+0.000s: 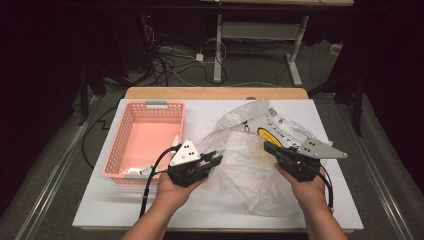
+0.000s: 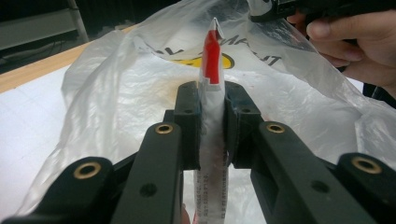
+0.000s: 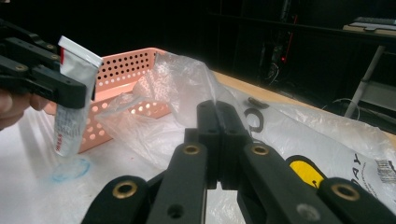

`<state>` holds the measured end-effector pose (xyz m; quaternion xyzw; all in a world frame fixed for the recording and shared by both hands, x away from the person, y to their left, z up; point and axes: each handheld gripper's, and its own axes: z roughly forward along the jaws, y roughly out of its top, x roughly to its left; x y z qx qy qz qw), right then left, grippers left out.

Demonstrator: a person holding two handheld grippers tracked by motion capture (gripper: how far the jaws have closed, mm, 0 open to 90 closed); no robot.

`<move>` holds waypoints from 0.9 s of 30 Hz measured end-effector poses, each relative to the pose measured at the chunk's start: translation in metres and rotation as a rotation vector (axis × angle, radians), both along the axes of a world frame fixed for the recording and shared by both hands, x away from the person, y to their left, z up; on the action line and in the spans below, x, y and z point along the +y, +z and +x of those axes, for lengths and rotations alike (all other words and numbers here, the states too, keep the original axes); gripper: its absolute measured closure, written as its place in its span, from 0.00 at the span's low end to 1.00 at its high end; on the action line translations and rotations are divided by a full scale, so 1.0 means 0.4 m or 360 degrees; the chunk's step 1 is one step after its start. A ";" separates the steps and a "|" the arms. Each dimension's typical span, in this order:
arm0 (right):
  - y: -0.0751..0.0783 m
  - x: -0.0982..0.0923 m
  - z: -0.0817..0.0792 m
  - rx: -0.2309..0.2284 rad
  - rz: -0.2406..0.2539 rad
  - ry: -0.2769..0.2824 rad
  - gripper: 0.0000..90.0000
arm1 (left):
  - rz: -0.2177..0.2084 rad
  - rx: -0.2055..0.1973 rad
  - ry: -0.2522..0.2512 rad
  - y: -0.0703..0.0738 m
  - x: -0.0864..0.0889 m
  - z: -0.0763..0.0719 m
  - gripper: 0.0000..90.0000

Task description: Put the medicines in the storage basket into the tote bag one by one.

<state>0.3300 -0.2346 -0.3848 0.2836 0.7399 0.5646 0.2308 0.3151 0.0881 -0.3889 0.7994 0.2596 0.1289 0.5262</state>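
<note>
The white table (image 1: 100, 200) is covered at its middle and right by a clear plastic bag (image 1: 250, 170), whose film is pinched in the closed right tool (image 3: 217, 109). A white and red tube (image 2: 212, 112) is clamped upright in the left tool (image 2: 211, 100), just before the bag and beside the pink basket (image 1: 117, 145).

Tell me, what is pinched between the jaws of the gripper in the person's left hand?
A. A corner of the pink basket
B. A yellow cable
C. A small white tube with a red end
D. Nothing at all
C: in the left gripper view the left gripper is shut on the tube, whose white body and red end rise between the pads.
</note>
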 end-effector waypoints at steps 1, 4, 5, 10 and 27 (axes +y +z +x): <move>0.000 0.000 0.000 0.0001 0.0001 -0.0001 1.00 | -0.0002 0.0002 -0.0002 -0.002 -0.007 0.002 0.85; 0.002 0.000 -0.001 0.0003 0.0004 0.0003 1.00 | 0.0006 0.0005 0.0000 -0.010 -0.029 0.010 0.85; 0.002 0.000 -0.001 0.0001 0.0005 0.0005 1.00 | 0.0009 0.0007 -0.0003 -0.012 -0.036 0.012 0.85; 0.009 0.000 -0.003 -0.0014 0.0019 0.0007 1.00 | 0.0011 0.0013 -0.0012 -0.028 -0.074 0.025 0.85; 0.015 -0.004 0.002 -0.0020 0.0048 0.0006 1.00 | 0.0059 0.0031 -0.0006 -0.097 -0.188 0.083 0.85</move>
